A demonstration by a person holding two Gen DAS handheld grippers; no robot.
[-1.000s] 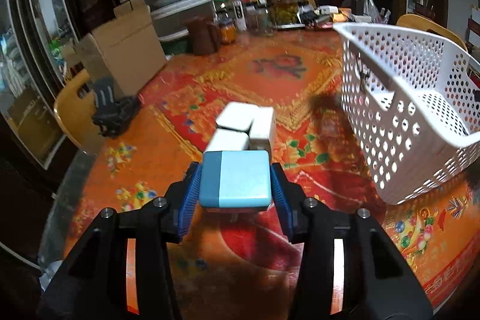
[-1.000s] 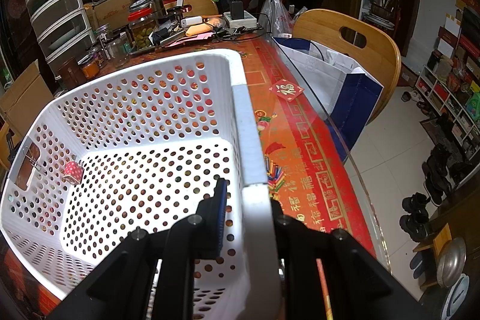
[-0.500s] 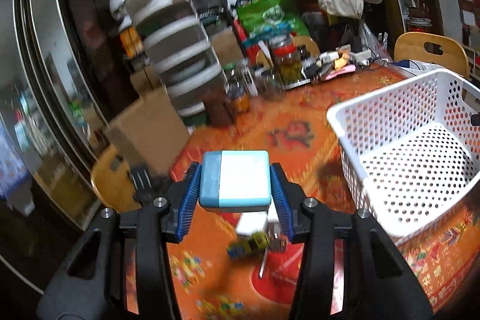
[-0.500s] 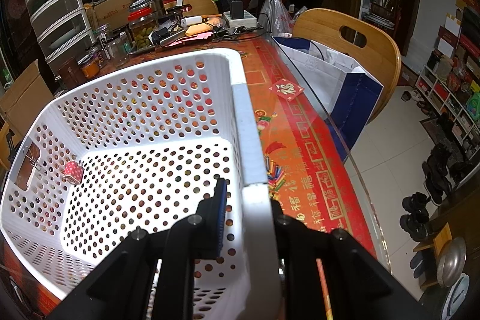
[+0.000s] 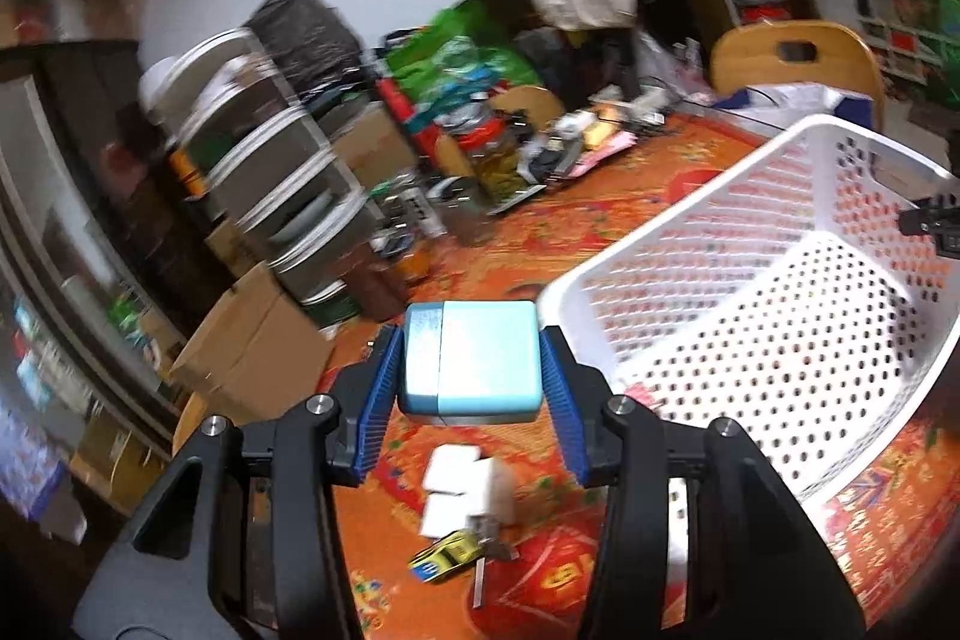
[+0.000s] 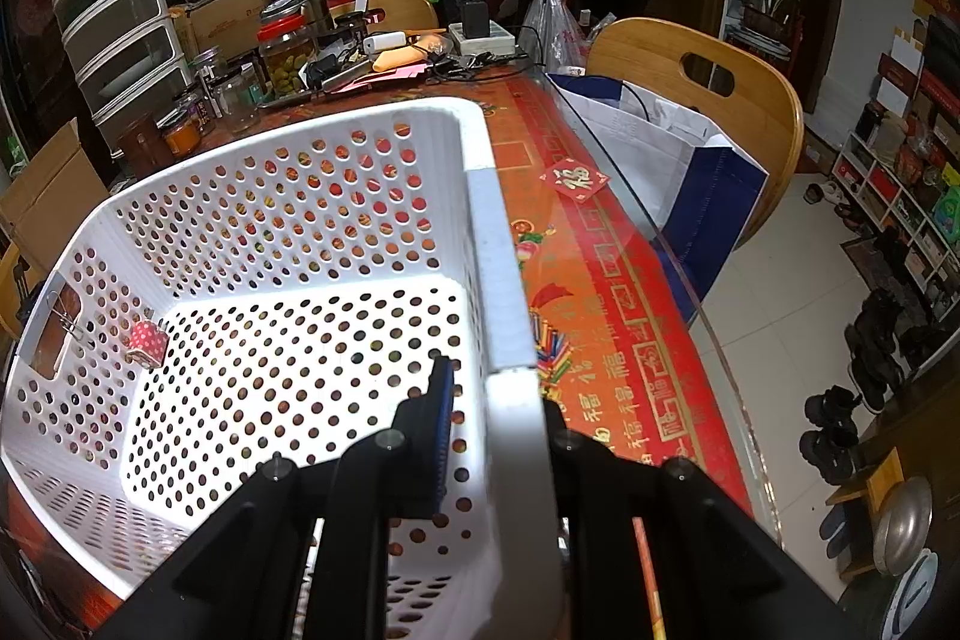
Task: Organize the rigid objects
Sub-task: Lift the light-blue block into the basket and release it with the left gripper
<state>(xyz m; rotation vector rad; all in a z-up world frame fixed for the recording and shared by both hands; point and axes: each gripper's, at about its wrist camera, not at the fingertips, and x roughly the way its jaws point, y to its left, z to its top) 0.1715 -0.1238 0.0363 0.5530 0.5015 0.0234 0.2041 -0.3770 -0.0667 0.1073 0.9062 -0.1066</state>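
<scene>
Over the cluttered orange-patterned bench (image 5: 612,232), the left tongs (image 5: 474,370) clench a pale-blue rounded plastic box (image 5: 471,361); the white perforated plastic basket (image 5: 780,328) lies just to their right, its rim clamped by the right tongs (image 6: 498,436).

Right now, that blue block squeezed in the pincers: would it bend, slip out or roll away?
Probably stiff: the blue block keeps square faces while the left gripper clamps it from both sides. It looks smooth and glossy, so it might slip, though the ribbed pads should help. Flat sides and only softly rounded edges suggest it would sit, not roll.
</scene>
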